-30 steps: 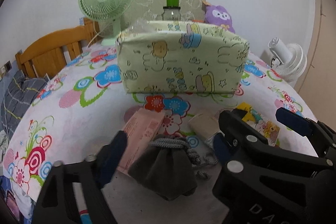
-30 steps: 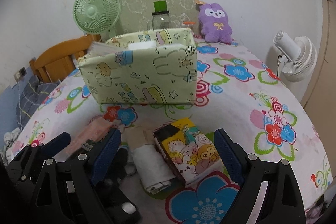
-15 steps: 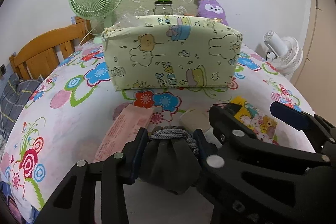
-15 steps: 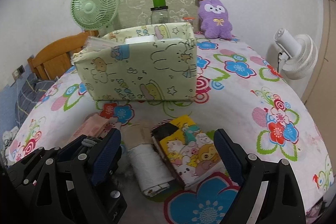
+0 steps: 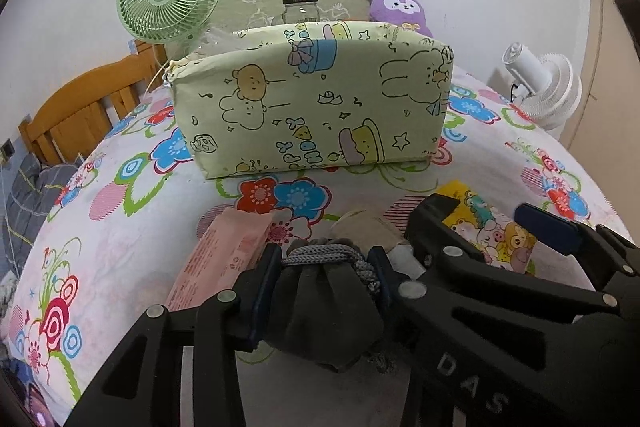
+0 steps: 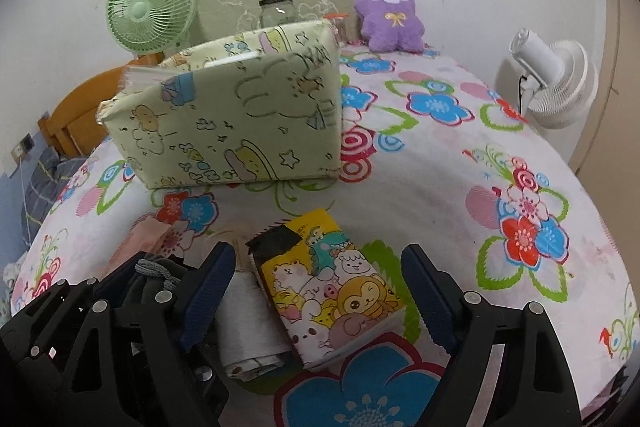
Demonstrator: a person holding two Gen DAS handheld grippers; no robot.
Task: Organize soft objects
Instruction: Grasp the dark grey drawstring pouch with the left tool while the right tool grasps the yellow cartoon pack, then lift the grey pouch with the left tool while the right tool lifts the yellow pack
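A dark grey drawstring pouch [image 5: 324,311] sits on the flowered tablecloth, and my left gripper [image 5: 324,263] is shut on it just below its cord. Beside it lie a pink packet [image 5: 224,259] to the left and a beige roll [image 5: 368,227] behind. My right gripper [image 6: 320,263] straddles a yellow cartoon tissue pack [image 6: 332,283] and a white cloth roll [image 6: 248,319]. Its jaws are closing, and the pads stand clear of both. The pale green cartoon fabric box [image 6: 236,119] stands open-topped behind them.
A green fan [image 6: 150,11], a jar with a green lid [image 6: 276,3] and a purple plush [image 6: 390,15] stand at the back by the wall. A white fan [image 6: 556,83] is off the table's right edge. A wooden chair back [image 5: 84,111] is at the left.
My left gripper has shut on the grey pouch, which lay loose between its open fingers a second ago. The right gripper has edged closer to the yellow pack and its fingers have narrowed a little.
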